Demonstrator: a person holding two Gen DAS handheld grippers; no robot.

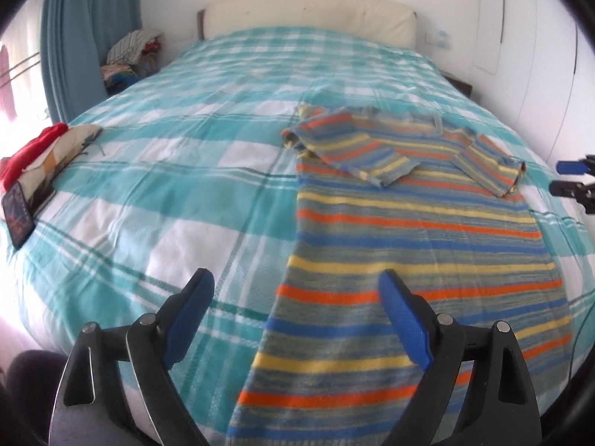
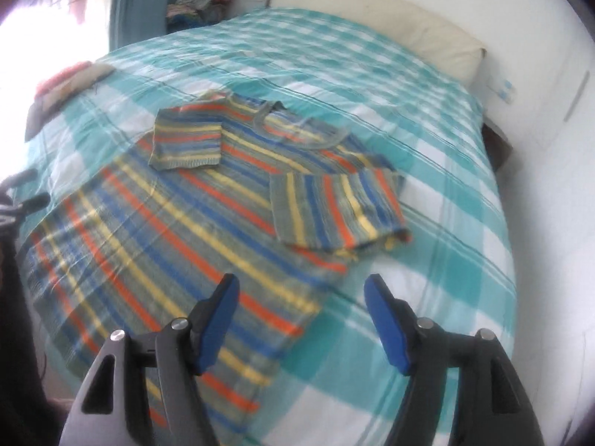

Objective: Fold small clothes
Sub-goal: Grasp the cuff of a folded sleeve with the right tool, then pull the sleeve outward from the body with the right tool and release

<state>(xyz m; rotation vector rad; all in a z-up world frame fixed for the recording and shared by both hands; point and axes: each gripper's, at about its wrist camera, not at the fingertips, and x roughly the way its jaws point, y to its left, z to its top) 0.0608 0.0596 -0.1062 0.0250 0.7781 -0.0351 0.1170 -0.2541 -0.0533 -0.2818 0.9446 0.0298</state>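
Note:
A knitted shirt (image 1: pixel 409 230) striped in orange, yellow, blue and grey lies flat on the bed, collar toward the headboard. Both short sleeves are folded inward over the chest, one sleeve (image 1: pixel 346 152) on the left and the other sleeve (image 1: pixel 491 165) on the right. My left gripper (image 1: pixel 295 278) hangs open over the shirt's lower left edge, with nothing between its blue pads. In the right wrist view the same shirt (image 2: pixel 178 215) lies ahead, and my right gripper (image 2: pixel 301 282) stands open above its right side edge. Neither gripper holds any cloth.
The bed (image 1: pixel 167 171) has a teal and white checked cover and a cream headboard (image 1: pixel 308 11). A small stack of clothes (image 1: pixel 41 152) and a dark flat device (image 1: pixel 16 215) lie at its left edge. A blue curtain (image 1: pixel 70 37) and a heap of laundry (image 1: pixel 130 55) stand beyond.

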